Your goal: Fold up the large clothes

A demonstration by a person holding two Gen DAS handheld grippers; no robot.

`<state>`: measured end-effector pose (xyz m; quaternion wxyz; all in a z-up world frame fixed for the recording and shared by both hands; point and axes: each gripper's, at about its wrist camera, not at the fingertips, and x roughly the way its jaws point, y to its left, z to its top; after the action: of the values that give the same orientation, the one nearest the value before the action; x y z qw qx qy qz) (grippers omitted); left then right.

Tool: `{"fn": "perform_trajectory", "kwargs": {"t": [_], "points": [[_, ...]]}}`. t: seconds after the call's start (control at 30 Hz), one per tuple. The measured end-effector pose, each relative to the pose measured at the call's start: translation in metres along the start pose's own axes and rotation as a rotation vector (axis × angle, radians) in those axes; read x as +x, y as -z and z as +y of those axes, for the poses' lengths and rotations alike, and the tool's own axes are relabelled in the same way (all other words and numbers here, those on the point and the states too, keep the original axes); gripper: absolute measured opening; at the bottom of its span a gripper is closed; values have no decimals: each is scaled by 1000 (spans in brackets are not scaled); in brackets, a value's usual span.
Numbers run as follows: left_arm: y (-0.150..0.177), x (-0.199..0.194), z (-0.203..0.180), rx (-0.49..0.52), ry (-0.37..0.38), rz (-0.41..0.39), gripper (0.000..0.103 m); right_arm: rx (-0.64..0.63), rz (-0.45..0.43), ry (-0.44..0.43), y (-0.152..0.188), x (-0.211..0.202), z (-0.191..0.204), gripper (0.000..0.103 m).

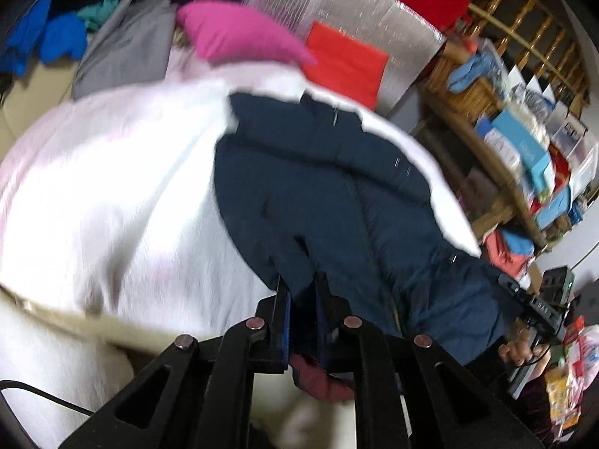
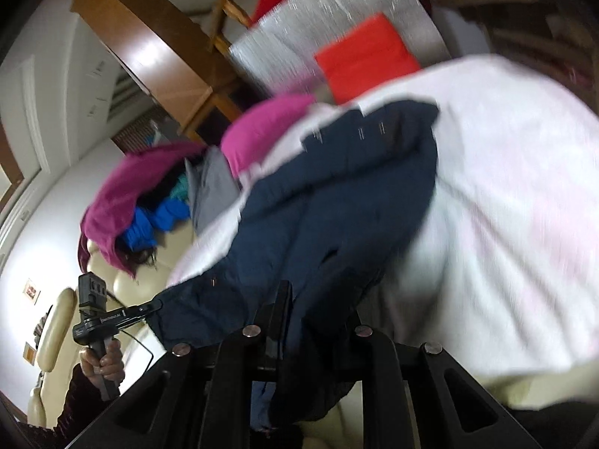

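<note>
Two handheld grippers are each clamped on the near hem of a dark navy padded jacket (image 1: 337,187). The jacket lies spread over a white blanket (image 1: 112,187) on a cream sofa, its collar end pointing away toward a pink cushion (image 1: 239,33) and a folded red cloth (image 1: 344,60).

The left gripper (image 1: 303,288) has its fingers closed tight on a fold of navy fabric, with a dark red lining showing just beneath. The right gripper (image 2: 318,299) is likewise pinched shut on the hem at the other corner. Each camera also catches the other gripper at the far edge of the jacket, held in a person's hand (image 2: 103,364).

The jacket looks soft, puffy and fairly bulky, so it will likely sag in the middle and its smooth shell may slip. Gripping through the stitched hem corners, as here, seems the surest hold. Everything is blurred, so finer detail cannot be made out.
</note>
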<state>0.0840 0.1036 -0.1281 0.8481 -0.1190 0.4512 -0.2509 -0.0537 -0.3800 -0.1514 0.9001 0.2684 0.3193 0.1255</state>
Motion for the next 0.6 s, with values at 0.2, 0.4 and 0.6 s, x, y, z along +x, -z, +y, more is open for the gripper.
{"fn": "perform_trajectory", "kwargs": {"t": [0.2, 0.4, 0.6], "points": [[-83, 10, -2, -46, -8, -126, 11, 18, -140, 3, -57, 3, 7, 16], [-147, 32, 15, -130, -69, -235, 4, 101, -236, 29, -123, 31, -14, 15], [-190, 73, 43, -201, -49, -212, 3, 155, -244, 55, -186, 90, -47, 14]]}}
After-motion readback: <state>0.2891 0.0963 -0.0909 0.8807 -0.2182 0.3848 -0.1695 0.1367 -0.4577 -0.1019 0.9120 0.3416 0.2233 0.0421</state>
